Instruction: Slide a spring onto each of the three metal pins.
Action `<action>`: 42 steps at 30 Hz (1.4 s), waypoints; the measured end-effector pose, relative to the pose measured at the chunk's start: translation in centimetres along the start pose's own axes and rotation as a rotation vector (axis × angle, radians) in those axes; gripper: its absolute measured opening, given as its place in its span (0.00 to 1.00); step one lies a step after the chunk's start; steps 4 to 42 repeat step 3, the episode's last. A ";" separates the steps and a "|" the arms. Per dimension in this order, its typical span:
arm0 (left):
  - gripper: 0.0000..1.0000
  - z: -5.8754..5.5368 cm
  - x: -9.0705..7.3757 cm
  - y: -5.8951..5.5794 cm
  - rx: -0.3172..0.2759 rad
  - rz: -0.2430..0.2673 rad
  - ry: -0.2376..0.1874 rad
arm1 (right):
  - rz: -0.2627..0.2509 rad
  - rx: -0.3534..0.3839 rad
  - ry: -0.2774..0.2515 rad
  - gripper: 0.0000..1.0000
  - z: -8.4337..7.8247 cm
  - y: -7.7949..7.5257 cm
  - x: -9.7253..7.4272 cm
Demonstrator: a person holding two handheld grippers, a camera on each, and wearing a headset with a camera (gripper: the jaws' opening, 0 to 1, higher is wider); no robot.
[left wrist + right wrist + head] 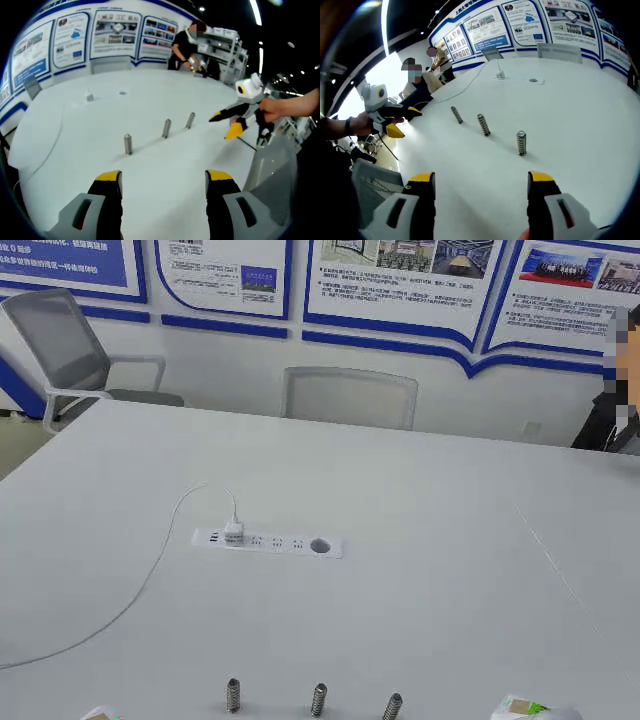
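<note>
Three metal pins stand upright in a row near the table's front edge, each wrapped in a coil spring: left pin [232, 695], middle pin [319, 699], right pin [392, 706]. In the left gripper view they are the left pin [128, 144], middle pin [166, 128] and right pin [190, 120]. My left gripper [163, 176] is open and empty, short of the row. The right gripper [225, 124] hovers beyond the row's right end, its jaws apart. The right gripper [481, 177] is open and empty, facing the pins [483, 124], with the left gripper [405, 121] at the far left.
A white power strip [267, 541] with a plug lies mid-table, and its cable [130, 605] trails to the left edge. Two grey chairs [350, 395] stand at the far side. A person [615, 410] is at the far right. A grey chair back [272, 165] stands close by.
</note>
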State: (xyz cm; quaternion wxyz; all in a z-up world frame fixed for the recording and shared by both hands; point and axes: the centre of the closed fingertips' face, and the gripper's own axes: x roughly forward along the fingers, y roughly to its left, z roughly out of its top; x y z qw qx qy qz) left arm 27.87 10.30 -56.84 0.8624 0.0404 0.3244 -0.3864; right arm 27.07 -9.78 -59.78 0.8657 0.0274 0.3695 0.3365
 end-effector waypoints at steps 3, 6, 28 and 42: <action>0.69 0.0 0.1 0.2 -0.001 0.003 -0.001 | 0.004 -0.012 0.007 0.78 -0.2 0.5 0.1; 0.69 0.0 0.1 0.2 -0.001 0.003 -0.001 | 0.004 -0.012 0.007 0.78 -0.2 0.5 0.1; 0.69 0.0 0.1 0.2 -0.001 0.003 -0.001 | 0.004 -0.012 0.007 0.78 -0.2 0.5 0.1; 0.69 0.0 0.1 0.2 -0.001 0.003 -0.001 | 0.004 -0.012 0.007 0.78 -0.2 0.5 0.1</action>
